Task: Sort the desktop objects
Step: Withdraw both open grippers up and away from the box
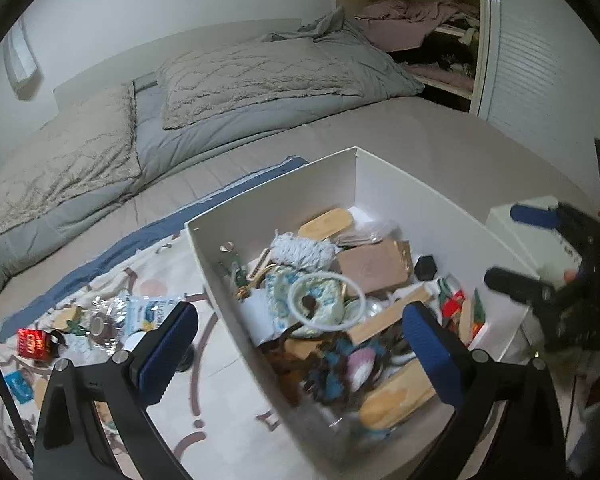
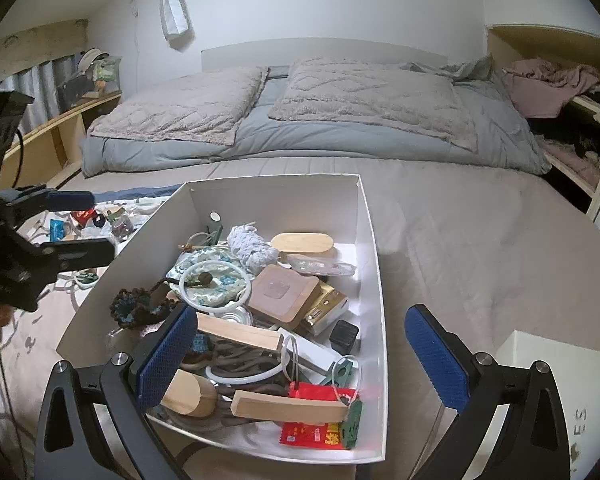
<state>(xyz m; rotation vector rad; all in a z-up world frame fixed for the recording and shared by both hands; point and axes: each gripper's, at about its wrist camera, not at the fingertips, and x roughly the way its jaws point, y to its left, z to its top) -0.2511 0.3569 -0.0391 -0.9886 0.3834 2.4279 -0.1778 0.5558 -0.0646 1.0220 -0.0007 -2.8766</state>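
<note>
Left gripper (image 1: 300,344): jaws spread wide, nothing between the blue pads (image 1: 168,354); it hangs over the near left wall of the white box (image 1: 400,184), one finger outside the box above the patterned cloth (image 1: 220,380), the other above the contents. Right gripper (image 2: 302,354): jaws likewise wide apart and empty, one finger over the near left part of the box, the other outside its right wall above the bed cover (image 2: 480,248).

Box sits on the bed, open-topped, crowded with small objects. Identified in the right wrist view: white ring (image 2: 214,286) lying on a floral fabric piece, pale yarn ball (image 2: 250,250), oval wooden piece (image 2: 302,243), brown square pad (image 2: 282,294), small black cube (image 2: 344,336), wooden blocks (image 2: 290,408), red packet (image 2: 320,432) at the near right corner, dark crocheted piece (image 2: 134,308) against the left wall.

Outside the box, on the patterned cloth to its left, loose items lie scattered: a red box (image 1: 34,344), a foil wrapper (image 1: 108,316), a blue packet (image 1: 18,386); the rest is too blurred to name, possibly more wrappers. A second white box (image 2: 548,380) stands just right of the main one.

Behind: grey quilt and two pillows (image 2: 372,96), open shelf with pink bedding (image 2: 548,80).
</note>
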